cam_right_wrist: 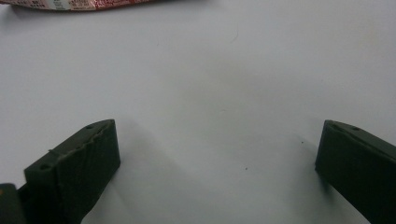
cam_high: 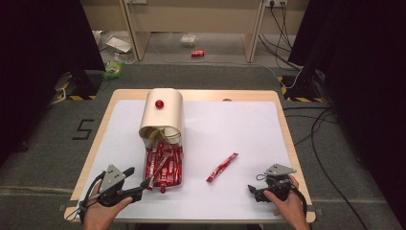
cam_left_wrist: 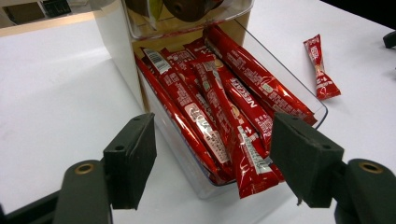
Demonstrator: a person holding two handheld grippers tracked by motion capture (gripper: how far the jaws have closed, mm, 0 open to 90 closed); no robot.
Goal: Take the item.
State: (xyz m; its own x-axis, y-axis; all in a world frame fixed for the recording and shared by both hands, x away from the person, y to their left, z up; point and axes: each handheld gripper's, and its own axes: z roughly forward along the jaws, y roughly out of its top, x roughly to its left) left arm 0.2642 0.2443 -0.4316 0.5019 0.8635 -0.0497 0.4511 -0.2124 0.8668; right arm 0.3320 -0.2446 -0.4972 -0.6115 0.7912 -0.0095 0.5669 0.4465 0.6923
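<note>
White-topped bench [cam_high: 230, 124], red sachets in a clear drawer at our left gripper.

We see the red sachets [cam_left_wrist: 219, 116] packed lengthwise in the clear drawer [cam_left_wrist: 317, 109], pulled out of the cream dispenser box [cam_high: 162, 115] toward the near edge. One sachet end sticks out over the drawer's front lip. Our left gripper [cam_left_wrist: 212, 161] sits right at that front, fingers [cam_left_wrist: 133, 156] wide apart, one on each side of the drawer end, nothing clamped. A single loose sachet [cam_high: 222, 166] lies on the bench between drawer and right gripper [cam_high: 256, 190]. Right gripper's fingers [cam_right_wrist: 77, 168] also wide apart, low over bare bench, holding nothing.
</note>
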